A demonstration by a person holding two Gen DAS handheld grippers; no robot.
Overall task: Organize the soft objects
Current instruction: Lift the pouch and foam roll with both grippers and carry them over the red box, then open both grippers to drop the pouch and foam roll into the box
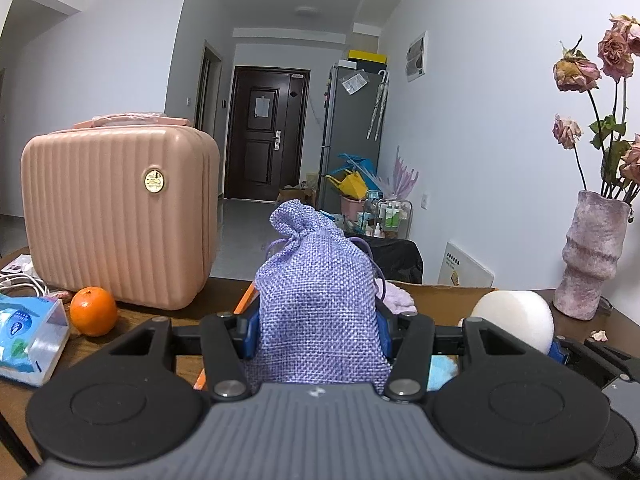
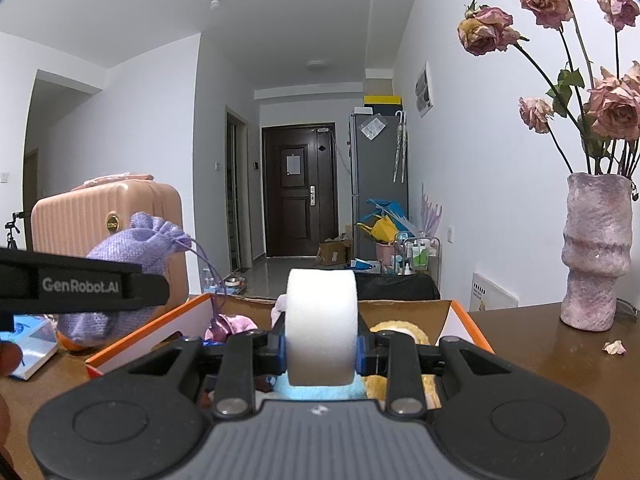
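Observation:
My left gripper (image 1: 318,334) is shut on a purple woven drawstring pouch (image 1: 316,300), held upright near the left edge of an open cardboard box (image 1: 444,300). My right gripper (image 2: 320,350) is shut on a white foam sponge (image 2: 321,326) and holds it over the same box (image 2: 160,328), which has orange edges. The sponge also shows in the left wrist view (image 1: 516,318), and the pouch in the right wrist view (image 2: 132,248). Inside the box lie a pink soft item (image 2: 236,326), a light blue soft item (image 2: 320,392) and a yellow plush (image 2: 400,330).
A pink ribbed case (image 1: 120,216) stands at the left on the brown table (image 1: 140,320), with an orange (image 1: 93,311), a tissue pack (image 1: 28,340) and a white cable (image 1: 24,282) near it. A purple vase (image 2: 596,252) of dried roses stands at the right.

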